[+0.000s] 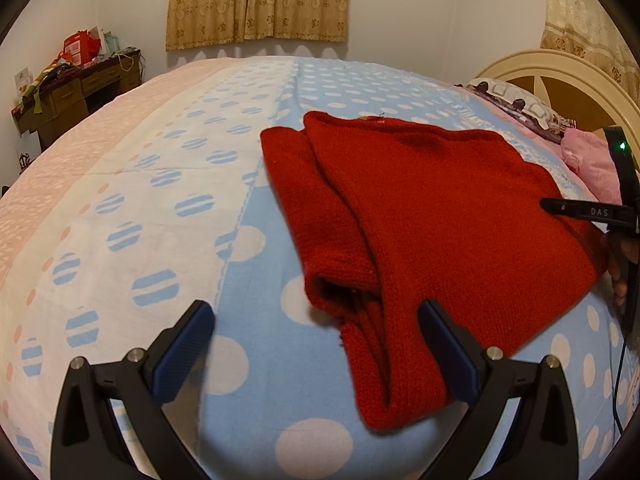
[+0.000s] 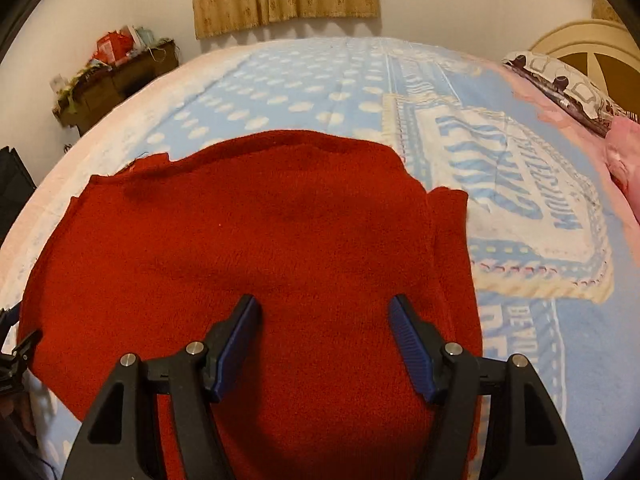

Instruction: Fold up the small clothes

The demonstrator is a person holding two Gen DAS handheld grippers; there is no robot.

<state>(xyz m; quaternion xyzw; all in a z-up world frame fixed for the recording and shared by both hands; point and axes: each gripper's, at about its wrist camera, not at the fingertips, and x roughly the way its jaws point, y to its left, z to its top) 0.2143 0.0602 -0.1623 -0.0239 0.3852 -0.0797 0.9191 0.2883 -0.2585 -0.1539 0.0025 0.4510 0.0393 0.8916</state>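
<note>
Nearest the lens in the left wrist view, the left claw (image 1: 316, 344) stands with its blue pads spread wide and nothing pinched between them, hovering just over the near edge of the red knitted sweater (image 1: 432, 216). The right claw (image 2: 325, 342) is likewise parted, its pads apart above the middle of the sweater and gripping no cloth as far as the right wrist view shows. The sweater lies flat on the bed (image 1: 160, 208), on a blue blanket with white dots (image 1: 256, 312), towards the headboard (image 1: 560, 76) side and well clear of the pillow (image 1: 516, 104). Judging by how it lies, the folding looks partly done: one sleeve or side panel is already turned in over the body along the left edge, giving a doubled layer with a tube-like opening near the left claw, while a narrow strip shows beside the right edge in the right wrist view. What probably remains is tidying that right side and folding the body across into a compact packet. As for writing, the right tool's black arm at the edge of the left view bears white letters reading "DAS". The printed panel on the blanket (image 2: 516, 200) carries large blue lettering seen upside down; it is too distorted to read with confidence.
</note>
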